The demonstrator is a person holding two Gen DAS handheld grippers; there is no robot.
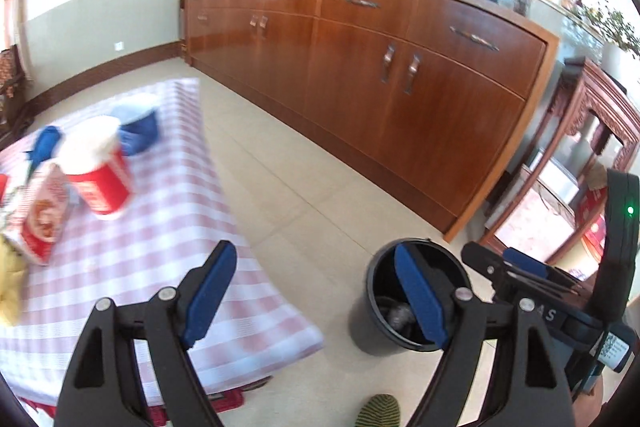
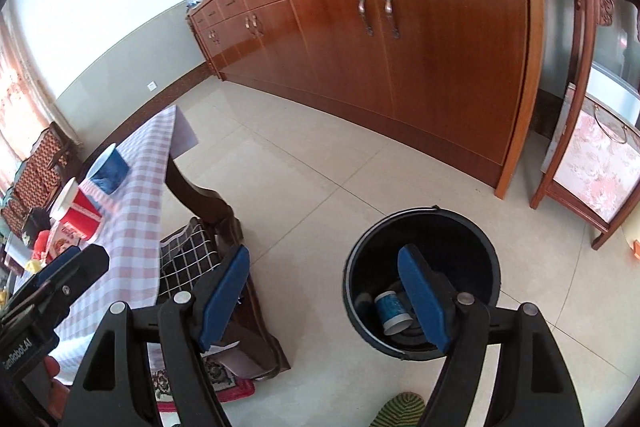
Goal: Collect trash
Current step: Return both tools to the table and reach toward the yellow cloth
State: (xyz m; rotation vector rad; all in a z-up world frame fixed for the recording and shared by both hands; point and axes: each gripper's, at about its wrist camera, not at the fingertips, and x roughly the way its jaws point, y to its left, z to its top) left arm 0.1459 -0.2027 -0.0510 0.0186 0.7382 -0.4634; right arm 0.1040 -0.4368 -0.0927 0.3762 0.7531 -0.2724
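A black bin stands on the tiled floor, and a blue-and-white paper cup lies inside it among dark trash. My right gripper hangs open above the bin's left rim, holding nothing. My left gripper is open and empty too, between the table edge and the bin. On the pink checked tablecloth stand a red cup, a blue cup and a red snack packet, all blurred. The right gripper shows at the right of the left wrist view.
A long wooden sideboard runs along the far wall. A carved stand sits right of the bin. A dark chair with a checked cushion is tucked under the table. A striped sock is at the bottom edge.
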